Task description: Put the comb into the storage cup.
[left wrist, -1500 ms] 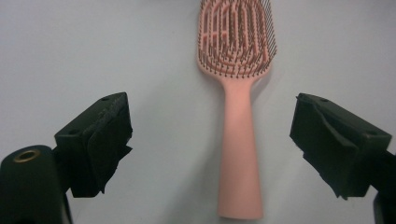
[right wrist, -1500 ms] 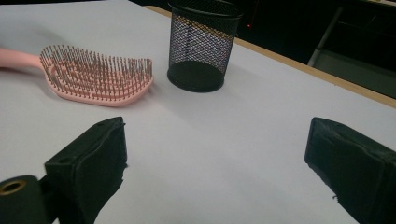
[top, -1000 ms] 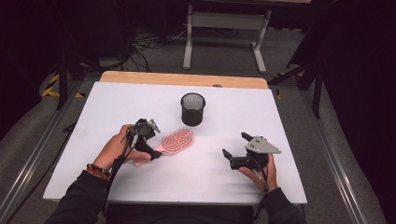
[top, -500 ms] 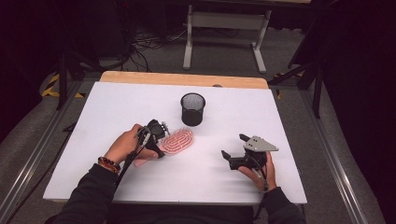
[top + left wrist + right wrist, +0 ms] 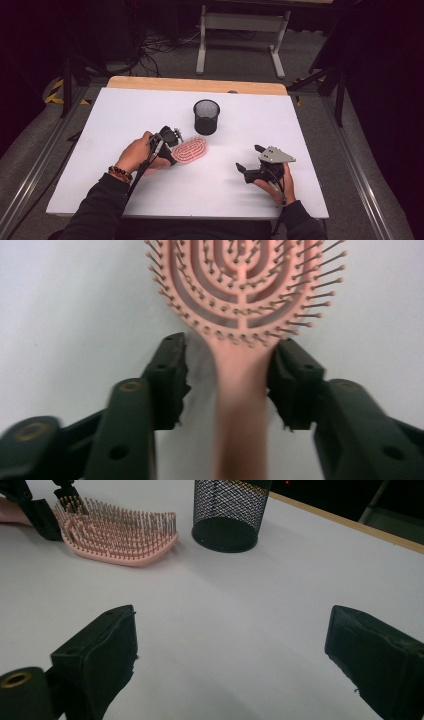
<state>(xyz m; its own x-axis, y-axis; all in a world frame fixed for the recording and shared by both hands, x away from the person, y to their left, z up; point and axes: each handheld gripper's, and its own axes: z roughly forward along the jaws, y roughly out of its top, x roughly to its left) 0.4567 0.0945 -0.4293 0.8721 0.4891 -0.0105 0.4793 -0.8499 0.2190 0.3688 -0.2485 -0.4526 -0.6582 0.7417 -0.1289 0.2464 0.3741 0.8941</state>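
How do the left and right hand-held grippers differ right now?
The left hand-held gripper has its jaws open on either side of the pink brush handle; the right hand-held gripper has nothing between its wide-open jaws. The left sits by the mesh cup, the right farther toward the table's near edge. Both are open.

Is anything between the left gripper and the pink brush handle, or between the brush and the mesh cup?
Nothing visible. The left gripper is open with a jaw on each side of the brush handle, one jaw close against it, the other with a gap. Bare table lies between the brush head and the cup.
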